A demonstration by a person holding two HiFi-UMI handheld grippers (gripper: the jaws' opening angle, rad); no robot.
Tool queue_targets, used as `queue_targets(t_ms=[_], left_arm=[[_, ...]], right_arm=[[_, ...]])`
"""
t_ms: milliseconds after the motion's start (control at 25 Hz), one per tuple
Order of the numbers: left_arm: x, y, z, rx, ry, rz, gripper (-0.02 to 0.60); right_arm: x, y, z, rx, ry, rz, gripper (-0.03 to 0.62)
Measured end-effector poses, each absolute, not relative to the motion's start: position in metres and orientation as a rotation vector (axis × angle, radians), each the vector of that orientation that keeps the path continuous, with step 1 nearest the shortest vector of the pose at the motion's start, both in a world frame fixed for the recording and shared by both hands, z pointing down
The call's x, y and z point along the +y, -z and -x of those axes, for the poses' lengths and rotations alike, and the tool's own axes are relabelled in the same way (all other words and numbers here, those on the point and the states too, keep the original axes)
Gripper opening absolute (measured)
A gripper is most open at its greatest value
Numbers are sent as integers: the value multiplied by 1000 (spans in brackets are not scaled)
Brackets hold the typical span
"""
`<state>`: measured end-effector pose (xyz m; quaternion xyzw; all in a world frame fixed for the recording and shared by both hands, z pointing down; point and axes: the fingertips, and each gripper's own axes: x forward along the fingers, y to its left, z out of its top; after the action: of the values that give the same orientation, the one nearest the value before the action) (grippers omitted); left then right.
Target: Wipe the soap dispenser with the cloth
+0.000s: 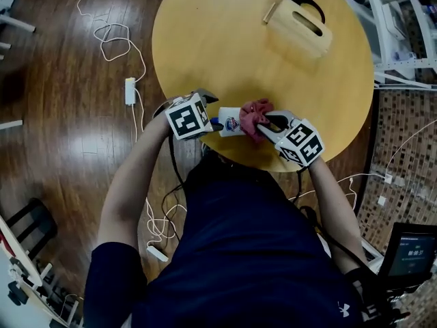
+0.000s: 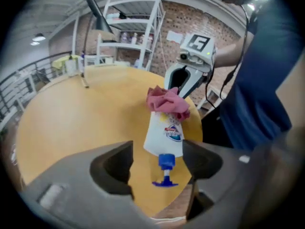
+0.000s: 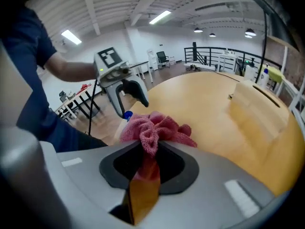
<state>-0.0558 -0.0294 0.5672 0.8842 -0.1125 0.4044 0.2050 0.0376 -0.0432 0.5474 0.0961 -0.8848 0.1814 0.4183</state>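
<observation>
Soap dispenser [image 2: 164, 135]: white bottle w/ blue pump, lying on its side near the front edge of the desk [image 1: 218, 39]. Its label has a blue-and-red logo w/ yellow above; the text is too small to read. L claw [image 2: 157, 165] is apart, one jaw either side of the pump, pads not pressing it. R claw [image 3: 148, 159] is clamped on a pink-red cloth [image 3: 155, 128], which is bunched against the bottle's base end. Each claw carries a cube [image 1: 188, 115] w/ black-and-white square markers. The person's navy shirt [image 1: 246, 251] has a small white logo [image 1: 343, 309]. A screen [image 1: 410, 248] at bottom right of the head view shows digits, unreadable.

The desk is round, light wood, w/ a pale wooden box [image 1: 300, 22] w/ a slot at its far side. The floor [image 1: 61, 128] is dark glossy wood, w/ white cables [image 1: 116, 43] and a white adapter [image 1: 130, 91] on it. Room: brick wall [image 2: 190, 18], white shelving [image 2: 128, 27], metal railing [image 2: 19, 87], strip lights [image 3: 71, 36] on a white ceiling.
</observation>
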Motion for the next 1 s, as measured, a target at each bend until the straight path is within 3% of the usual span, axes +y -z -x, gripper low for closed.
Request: queue_targets(t_ms=[160,320,520,800,1000], left_arm=[[3,-586,34,61,-1155,-2261,331],[20,-583,28,95,-1205,-2214,311],[0,-576,8,-359,-1411,-2397,304],[-8,-561,-26,-817,-1553,-2564,293],[1,-565,-29,-878,-1647,-2635,284]], right_arm=[[-20,-543,-31,-2270,-462,-250,87],[-31,-526,-49,-2293,-557,-475,87],[-71,-485,-77,-2333,-771,-854,87],[-27,-482,1,-2300,-366,-542,87],[-24,-507,-48,-2136,-286,-617,87]])
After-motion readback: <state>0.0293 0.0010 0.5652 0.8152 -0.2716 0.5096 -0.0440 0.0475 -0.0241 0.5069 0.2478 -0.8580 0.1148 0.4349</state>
